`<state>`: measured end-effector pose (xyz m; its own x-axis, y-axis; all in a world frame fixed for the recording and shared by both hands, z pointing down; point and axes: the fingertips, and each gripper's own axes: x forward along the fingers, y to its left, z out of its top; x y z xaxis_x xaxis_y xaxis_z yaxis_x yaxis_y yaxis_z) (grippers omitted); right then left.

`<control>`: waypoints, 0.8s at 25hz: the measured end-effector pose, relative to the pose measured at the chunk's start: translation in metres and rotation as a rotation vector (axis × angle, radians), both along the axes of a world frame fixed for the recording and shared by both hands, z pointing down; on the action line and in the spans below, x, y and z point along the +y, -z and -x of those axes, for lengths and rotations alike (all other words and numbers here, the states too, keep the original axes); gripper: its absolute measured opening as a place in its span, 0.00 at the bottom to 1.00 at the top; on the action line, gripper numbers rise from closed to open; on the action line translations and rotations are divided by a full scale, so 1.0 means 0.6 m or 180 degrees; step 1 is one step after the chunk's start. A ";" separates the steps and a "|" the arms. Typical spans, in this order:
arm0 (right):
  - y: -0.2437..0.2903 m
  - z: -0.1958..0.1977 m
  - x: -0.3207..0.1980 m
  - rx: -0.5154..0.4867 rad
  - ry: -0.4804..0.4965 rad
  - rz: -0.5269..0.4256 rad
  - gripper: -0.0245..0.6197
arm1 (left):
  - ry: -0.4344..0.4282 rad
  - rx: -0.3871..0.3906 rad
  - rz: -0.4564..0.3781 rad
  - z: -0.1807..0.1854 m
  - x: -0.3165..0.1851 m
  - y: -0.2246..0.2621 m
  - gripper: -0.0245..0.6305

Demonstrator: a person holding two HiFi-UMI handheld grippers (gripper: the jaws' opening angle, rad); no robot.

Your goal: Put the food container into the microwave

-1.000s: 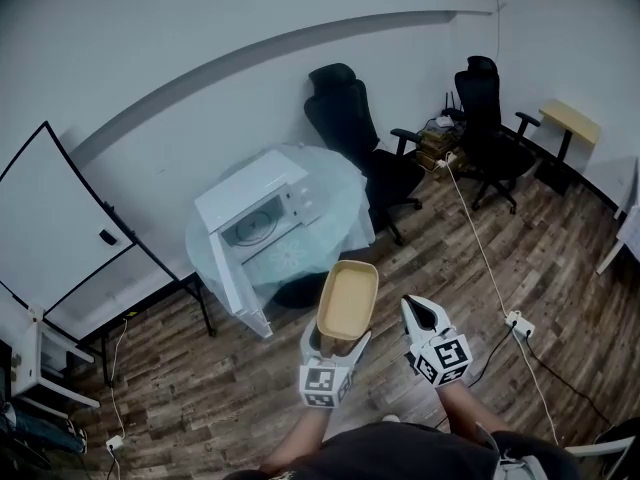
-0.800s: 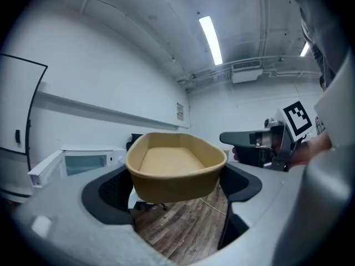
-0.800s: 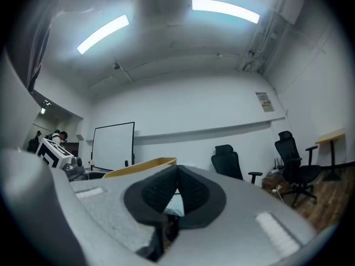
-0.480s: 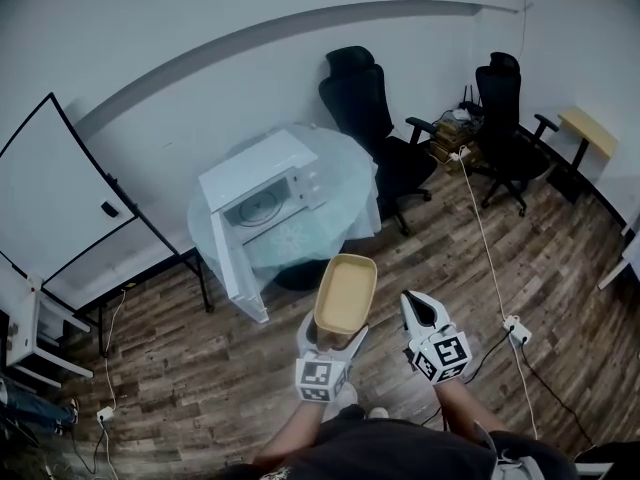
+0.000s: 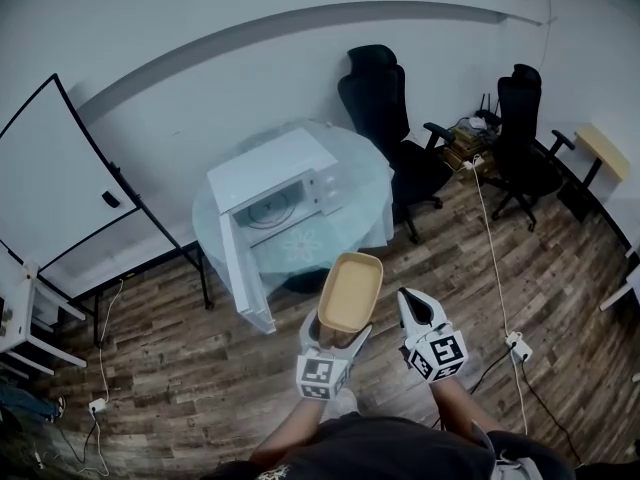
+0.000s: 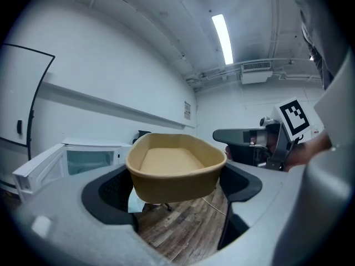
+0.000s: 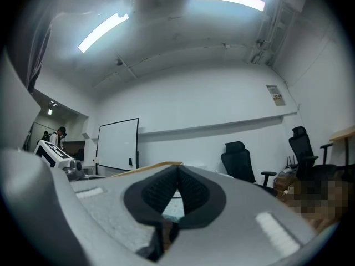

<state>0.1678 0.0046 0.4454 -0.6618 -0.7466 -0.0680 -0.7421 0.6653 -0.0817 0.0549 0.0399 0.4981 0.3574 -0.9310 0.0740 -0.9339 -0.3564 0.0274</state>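
A tan, empty food container [image 5: 351, 289] is held up over the wood floor, its near end clamped in my left gripper [image 5: 334, 340]. In the left gripper view the container [image 6: 176, 167] fills the gap between the jaws. The white microwave [image 5: 274, 190] stands on a round glass table [image 5: 360, 218] ahead, its door [image 5: 237, 276] swung open toward me and the turntable visible inside. My right gripper [image 5: 417, 312] hovers just right of the container, jaws closed together with nothing between them [image 7: 177, 177].
A whiteboard [image 5: 55, 188] on a stand is at the left. Two black office chairs [image 5: 388, 118] stand behind and right of the table, with a small desk [image 5: 605, 150] at far right. A white cable and power strip [image 5: 517, 345] lie on the floor.
The view has shifted closer to the table; the microwave and table now sit nearer the middle. The container stays held in my left gripper, and the right gripper keeps its place beside it.
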 end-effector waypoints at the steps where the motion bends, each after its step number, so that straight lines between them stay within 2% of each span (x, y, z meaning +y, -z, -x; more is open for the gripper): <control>1: 0.003 0.010 -0.011 0.0004 0.0008 -0.0009 0.04 | 0.0004 0.0004 -0.0014 0.009 -0.011 0.005 0.79; 9: 0.004 0.074 -0.083 0.0072 -0.0014 -0.0002 0.04 | 0.0013 -0.0001 -0.0043 0.075 -0.084 0.005 0.80; 15: 0.004 0.124 -0.095 0.0131 0.0018 -0.0002 0.04 | -0.0025 0.0044 -0.0059 0.110 -0.105 0.010 0.79; 20: 0.010 0.140 -0.106 0.0177 0.0033 -0.0026 0.04 | 0.0012 0.0108 -0.0049 0.131 -0.120 0.005 0.80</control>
<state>0.0839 -0.0592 0.4396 -0.6725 -0.7392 -0.0368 -0.7384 0.6735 -0.0350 -0.0234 -0.0323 0.4950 0.3560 -0.9333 0.0476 -0.9339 -0.3535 0.0535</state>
